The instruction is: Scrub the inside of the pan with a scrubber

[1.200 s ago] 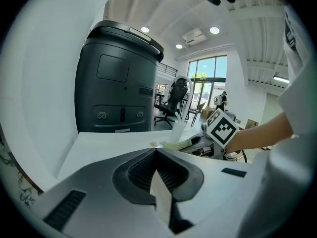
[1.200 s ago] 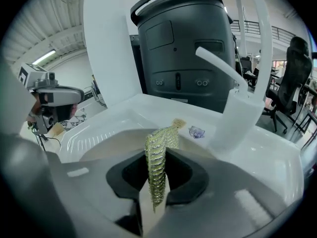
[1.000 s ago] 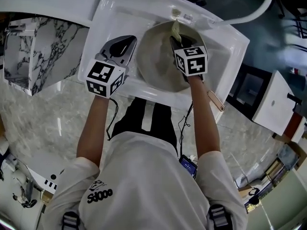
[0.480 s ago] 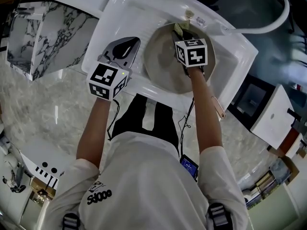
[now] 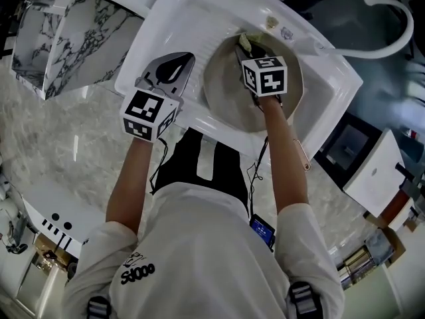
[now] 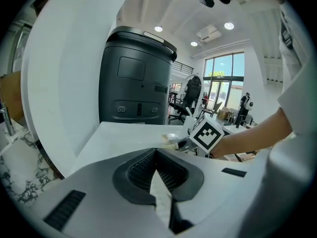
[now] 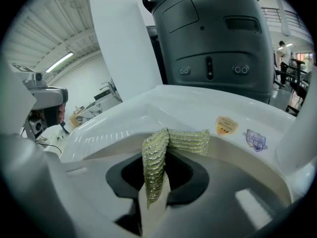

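1. Here, seen from above, a white sink [image 5: 166,18] is set in a marble-patterned surface [image 5: 66,38], and a person leans over it with a tool in each hand.
2. A round, pale grey pan [image 5: 229,95] sits inside the sink basin and fills most of it.
3. The right tool [image 5: 247,53] reaches into the pan, with its tip at the far rim.
4. Its jaws pinch a yellow-green mesh scrubber [image 7: 163,152]. One fold hangs down between the jaws, and the other lies sideways against the pan's far edge.
5. Two small stickers [image 7: 227,125] show on the sink wall just behind the scrubber.
6. The left tool [image 5: 180,62] hovers over the left part of the sink, just beside the pan's rim and apart from it.
7. Its ribbed jaws are pressed together, tip to tip, gripping only each other.
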A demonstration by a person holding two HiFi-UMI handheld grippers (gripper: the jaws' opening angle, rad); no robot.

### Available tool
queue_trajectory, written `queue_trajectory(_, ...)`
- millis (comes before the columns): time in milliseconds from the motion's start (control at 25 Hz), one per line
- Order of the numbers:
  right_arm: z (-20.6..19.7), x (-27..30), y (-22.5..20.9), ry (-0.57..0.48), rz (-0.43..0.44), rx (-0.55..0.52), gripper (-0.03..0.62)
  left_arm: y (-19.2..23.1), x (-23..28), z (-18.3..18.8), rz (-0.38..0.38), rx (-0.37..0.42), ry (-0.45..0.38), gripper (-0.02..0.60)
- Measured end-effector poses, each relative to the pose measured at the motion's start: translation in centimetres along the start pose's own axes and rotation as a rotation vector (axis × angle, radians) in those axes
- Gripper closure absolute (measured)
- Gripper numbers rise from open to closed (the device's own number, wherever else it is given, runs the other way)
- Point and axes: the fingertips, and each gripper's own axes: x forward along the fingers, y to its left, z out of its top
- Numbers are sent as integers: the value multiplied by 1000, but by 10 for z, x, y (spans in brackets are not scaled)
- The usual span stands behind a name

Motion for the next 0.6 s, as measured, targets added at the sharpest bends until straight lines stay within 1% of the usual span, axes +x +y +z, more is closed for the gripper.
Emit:
queue_trajectory(320,-4,10,45,21,148,-105,507,5,4,-11,22,-15,24,577)
queue_trajectory(440,-6,10,51,30,170,-139,505,5,5,-15,31,-19,32,577)
queue_trajectory(600,-11,9,59,61,231,-154,505,2,5,-22,40,-15,46,577)
